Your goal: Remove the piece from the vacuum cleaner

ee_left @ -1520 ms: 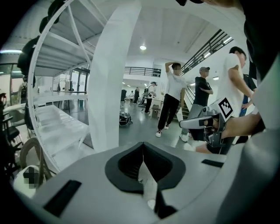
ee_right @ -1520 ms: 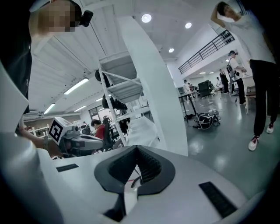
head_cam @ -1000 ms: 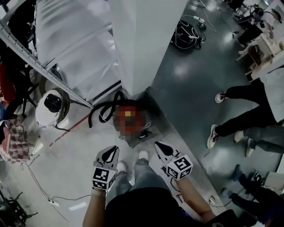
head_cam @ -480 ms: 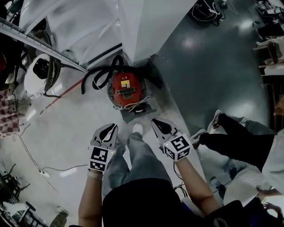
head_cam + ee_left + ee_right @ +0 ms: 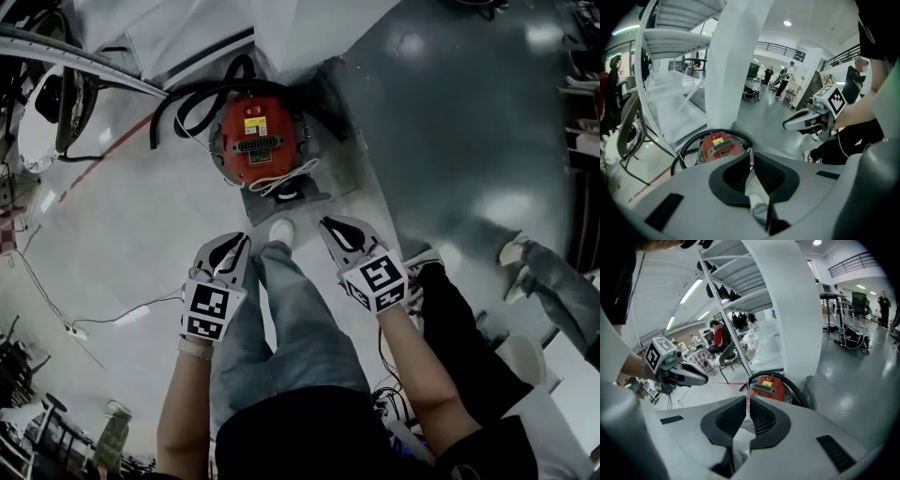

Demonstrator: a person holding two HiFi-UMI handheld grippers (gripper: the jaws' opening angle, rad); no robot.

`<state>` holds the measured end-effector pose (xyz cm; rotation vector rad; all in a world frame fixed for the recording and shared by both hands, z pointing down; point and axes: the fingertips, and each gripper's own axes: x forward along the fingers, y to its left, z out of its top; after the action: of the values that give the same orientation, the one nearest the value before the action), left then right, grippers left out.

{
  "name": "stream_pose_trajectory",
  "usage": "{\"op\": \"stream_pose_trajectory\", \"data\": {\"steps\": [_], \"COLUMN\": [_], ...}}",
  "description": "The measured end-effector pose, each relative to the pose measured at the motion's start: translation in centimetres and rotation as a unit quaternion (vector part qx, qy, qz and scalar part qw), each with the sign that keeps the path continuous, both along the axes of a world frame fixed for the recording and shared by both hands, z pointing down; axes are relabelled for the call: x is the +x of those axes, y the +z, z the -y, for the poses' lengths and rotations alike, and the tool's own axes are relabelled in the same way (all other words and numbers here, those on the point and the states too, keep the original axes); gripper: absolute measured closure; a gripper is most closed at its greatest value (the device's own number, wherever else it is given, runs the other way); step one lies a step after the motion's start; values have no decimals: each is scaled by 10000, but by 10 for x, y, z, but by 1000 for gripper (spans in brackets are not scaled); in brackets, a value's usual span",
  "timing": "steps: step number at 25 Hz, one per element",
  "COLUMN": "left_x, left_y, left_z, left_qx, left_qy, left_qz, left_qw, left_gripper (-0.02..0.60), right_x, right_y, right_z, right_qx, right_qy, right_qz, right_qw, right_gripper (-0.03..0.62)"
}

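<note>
Ceiling (image 5: 806, 14) in gripper views only, vacuum cleaner (image 5: 255, 141)

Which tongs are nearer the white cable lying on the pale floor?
Left. The white cable runs along the floor just outside the left tongs, toward their marker cube. The right tongs are beyond the person's leg, on the side away from it.

Operator kit, viewed from overhead.
Person is wearing a black top (image 5: 300, 436), faded blue jeans (image 5: 291, 319), a white shoe (image 5: 280, 231); left gripper (image 5: 242, 240) and right gripper (image 5: 325, 223) are showing pale grey shells, black ribbed pads (image 5: 733, 174), black-and-white marker cubes (image 5: 208, 311).
</note>
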<state>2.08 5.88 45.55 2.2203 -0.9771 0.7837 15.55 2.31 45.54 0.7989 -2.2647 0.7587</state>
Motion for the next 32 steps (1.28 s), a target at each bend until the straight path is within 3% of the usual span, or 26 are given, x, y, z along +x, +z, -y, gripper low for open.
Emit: {"op": "stream_pose_trajectory", "data": {"steps": [4, 10, 19, 26, 32], "left_x": [6, 14, 35, 59, 71], "left_y": [44, 100, 195, 263, 301], "left_z": [3, 12, 14, -1, -11], "left_qx": [-136, -324, -793, -1137, -1022], "left_qy": [152, 240, 427, 872, 1523], "left_qz": [41, 58, 71, 200, 679], "left_qw": [9998, 9992, 9959, 9895, 9807], "left_gripper": [554, 483, 445, 417, 416], "right_x": [1, -1, -7, -4, -1], "right_y": [37, 92, 184, 249, 289], "right_z": [4, 10, 2, -2, -16], "right_qx": [34, -106, -362, -468, -348], "right_qy": [-274, -446, -1017, -1716, -2675], "right_qz": [-255, -403, -895, -1436, -1912], "right_qw": [9993, 9981, 9901, 9735, 9438], "right_gripper": [562, 531, 501, 494, 494]}}
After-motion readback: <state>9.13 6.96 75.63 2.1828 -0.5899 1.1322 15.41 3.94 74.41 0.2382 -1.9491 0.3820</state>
